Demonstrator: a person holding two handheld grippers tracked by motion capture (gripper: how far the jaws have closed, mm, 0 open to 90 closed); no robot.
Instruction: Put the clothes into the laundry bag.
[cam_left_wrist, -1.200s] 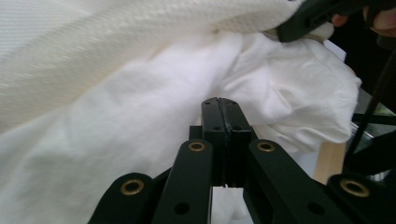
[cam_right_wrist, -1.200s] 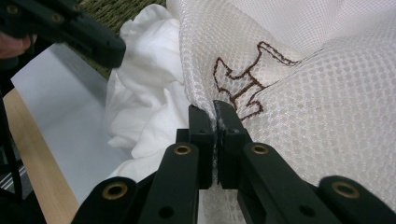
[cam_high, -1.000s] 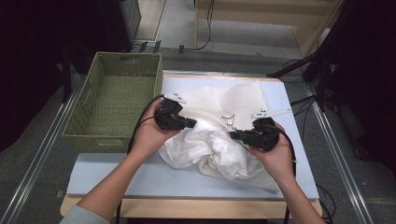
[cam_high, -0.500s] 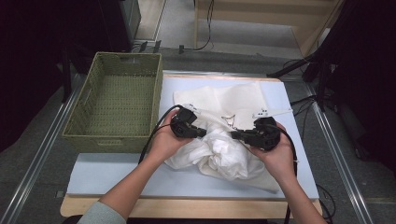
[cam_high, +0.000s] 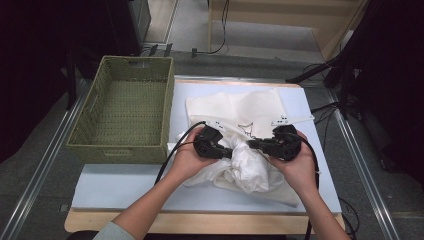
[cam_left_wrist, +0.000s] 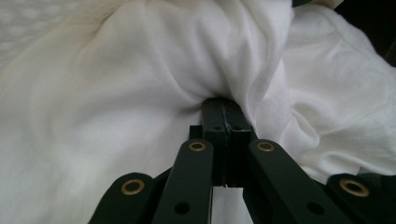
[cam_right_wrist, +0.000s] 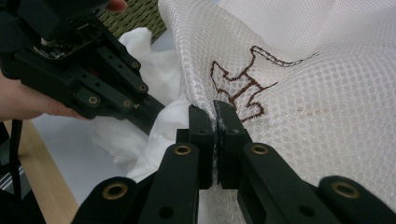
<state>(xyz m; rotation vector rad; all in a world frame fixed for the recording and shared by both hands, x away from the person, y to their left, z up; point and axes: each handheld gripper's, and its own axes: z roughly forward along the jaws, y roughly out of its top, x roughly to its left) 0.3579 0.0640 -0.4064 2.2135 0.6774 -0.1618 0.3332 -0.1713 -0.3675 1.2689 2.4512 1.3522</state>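
Nearest the table's front edge, two forearms reach in, each hand carrying a black gripper. Left gripper (cam_high: 231, 153) sits at the left side of a bunched white garment (cam_high: 247, 167), jaws closed together and pinching a fold of that soft cloth, as the left gripper view confirms (cam_left_wrist: 224, 109). Right gripper (cam_high: 252, 144) points inward from the right, jaws likewise closed, clamped on the edge of a white mesh bag (cam_right_wrist: 303, 102) with a brown stitched figure. Garment lies crumpled at mid-table on a pale mat (cam_high: 120, 185), resting partly on the mesh bag, which spreads flat behind it. Farther left stands a green woven basket (cam_high: 120, 150), just beside the cloth.
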